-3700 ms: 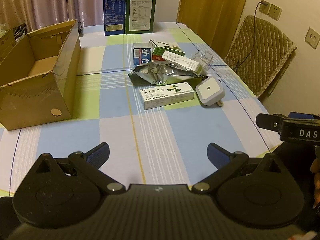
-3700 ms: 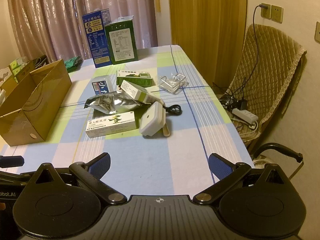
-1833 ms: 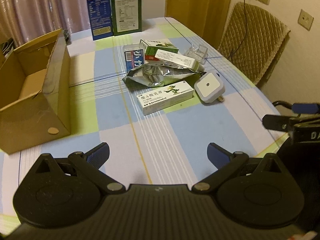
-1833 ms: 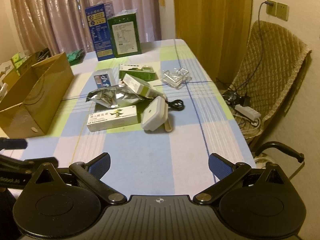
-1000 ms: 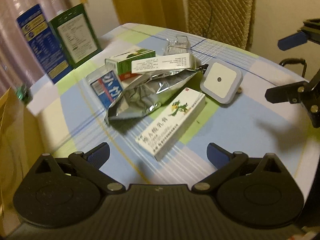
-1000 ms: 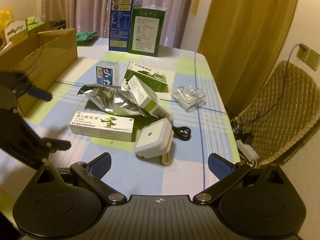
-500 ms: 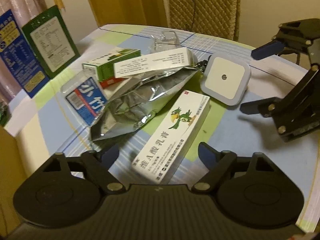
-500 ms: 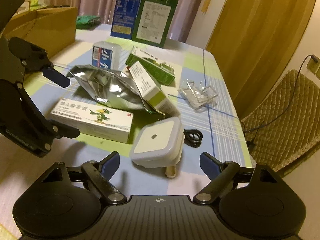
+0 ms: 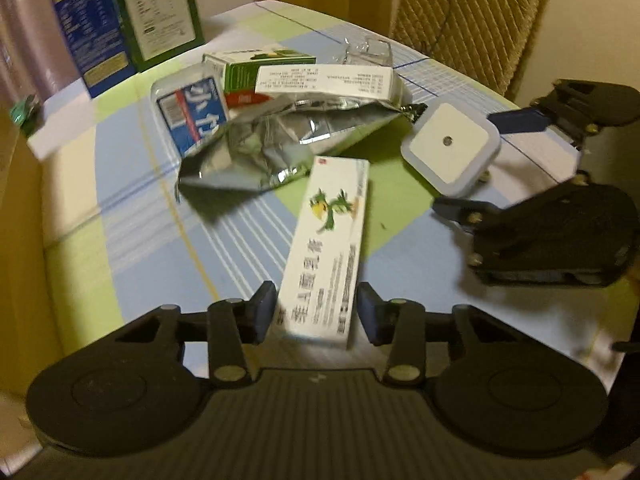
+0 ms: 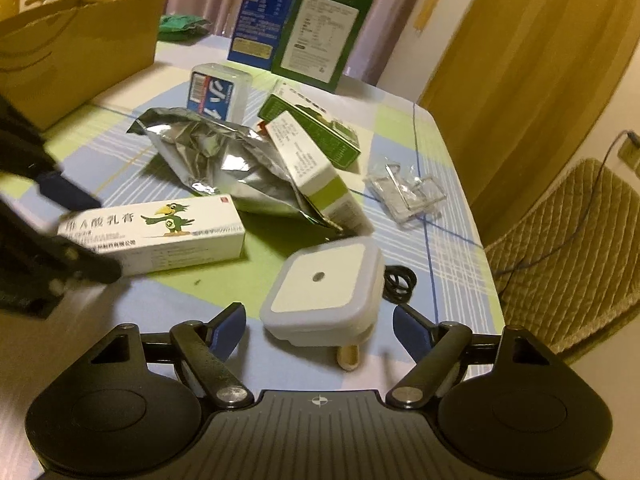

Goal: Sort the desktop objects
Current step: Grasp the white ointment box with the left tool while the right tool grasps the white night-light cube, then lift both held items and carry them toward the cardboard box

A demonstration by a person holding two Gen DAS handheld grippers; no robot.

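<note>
Left gripper (image 9: 316, 312) straddles the near end of the white ointment box (image 9: 328, 248) with the green bird print, its jaws closing; the blue pads stand just beside the box's long sides, small gaps still showing; the box lies flat on the checked worktop (image 9: 160, 248); right gripper (image 10: 320, 328) has its jaws closing around the square white night light (image 10: 324, 284), which sits between the pads without being touched; a crumpled foil pouch (image 10: 224, 160) lies just behind the ointment box, with a green-and-white carton (image 10: 312, 168) resting on it; a cardboard box (image 10: 76, 52) stands at the worktop's far left edge.
</note>
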